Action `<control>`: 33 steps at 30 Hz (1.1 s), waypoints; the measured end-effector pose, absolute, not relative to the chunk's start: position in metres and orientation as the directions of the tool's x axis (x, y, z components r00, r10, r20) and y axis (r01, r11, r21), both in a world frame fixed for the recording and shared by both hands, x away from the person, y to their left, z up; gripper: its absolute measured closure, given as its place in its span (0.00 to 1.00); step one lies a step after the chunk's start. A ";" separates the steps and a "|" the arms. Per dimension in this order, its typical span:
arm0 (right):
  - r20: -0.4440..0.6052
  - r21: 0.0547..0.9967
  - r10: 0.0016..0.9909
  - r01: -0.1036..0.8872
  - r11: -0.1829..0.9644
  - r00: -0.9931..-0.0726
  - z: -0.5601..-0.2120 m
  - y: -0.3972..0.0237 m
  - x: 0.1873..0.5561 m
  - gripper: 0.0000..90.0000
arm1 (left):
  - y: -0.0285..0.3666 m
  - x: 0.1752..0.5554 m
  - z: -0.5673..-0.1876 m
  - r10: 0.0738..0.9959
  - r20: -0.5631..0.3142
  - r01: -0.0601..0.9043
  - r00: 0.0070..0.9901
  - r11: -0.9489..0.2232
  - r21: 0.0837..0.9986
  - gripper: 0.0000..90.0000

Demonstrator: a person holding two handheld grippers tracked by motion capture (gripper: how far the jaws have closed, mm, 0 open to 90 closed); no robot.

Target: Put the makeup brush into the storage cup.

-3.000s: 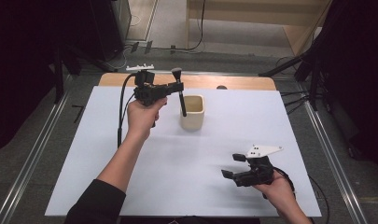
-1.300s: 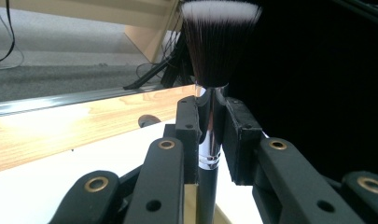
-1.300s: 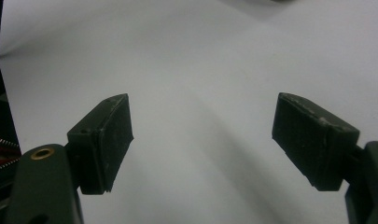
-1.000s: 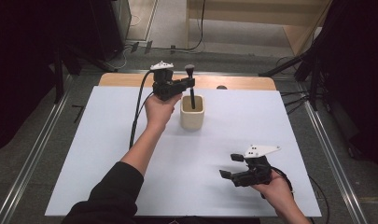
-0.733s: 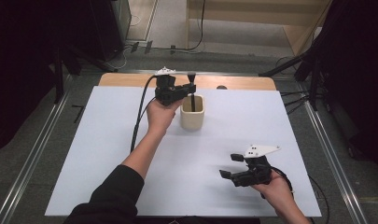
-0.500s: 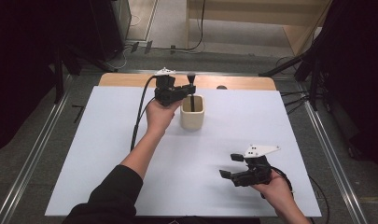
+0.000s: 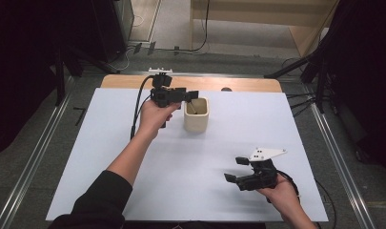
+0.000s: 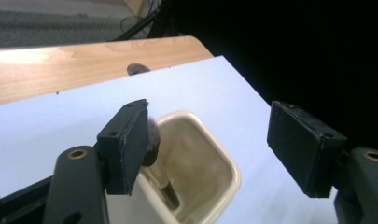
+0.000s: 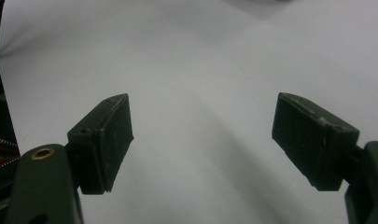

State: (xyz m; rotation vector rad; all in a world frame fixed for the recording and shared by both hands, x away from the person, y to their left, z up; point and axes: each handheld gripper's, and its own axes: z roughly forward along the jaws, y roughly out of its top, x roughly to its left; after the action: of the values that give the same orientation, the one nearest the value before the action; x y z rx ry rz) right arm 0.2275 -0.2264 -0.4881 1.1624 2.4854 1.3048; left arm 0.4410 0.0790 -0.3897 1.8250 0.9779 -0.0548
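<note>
Brush [image 8: 155,154] stands tilted inside the cream cup [image 7: 196,114] at the table's far centre, bristle head up, long axis leaning toward the left gripper [image 7: 185,95]; that gripper hovers just above the rim, jaws wide apart, gripping nothing; right gripper [image 7: 238,169], well apart near the front edge, likewise agape and empty.

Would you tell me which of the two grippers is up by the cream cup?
The left gripper, at the far side of the table, jaws open over the cream cup holding a brush. The right gripper rests open near the front edge.
</note>
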 end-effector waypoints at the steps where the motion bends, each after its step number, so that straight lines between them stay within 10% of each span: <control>1: 0.244 0.739 0.668 0.581 0.341 -0.703 -0.488 -0.226 0.227 0.24 | 0.080 0.440 -0.389 0.593 -0.449 0.641 0.668 -0.152 0.753 0.33; 33: 0.250 0.745 0.675 0.583 0.324 -0.695 -0.487 -0.228 0.227 0.24 | 0.127 0.402 -0.397 0.583 -0.451 0.664 0.676 -0.215 0.716 0.31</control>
State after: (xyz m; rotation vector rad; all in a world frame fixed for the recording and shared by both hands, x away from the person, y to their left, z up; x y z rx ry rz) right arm 0.2267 -0.2278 -0.4872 1.1767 2.4685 1.3177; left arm 0.4017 0.1273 -0.3966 1.8974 0.9762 -0.1024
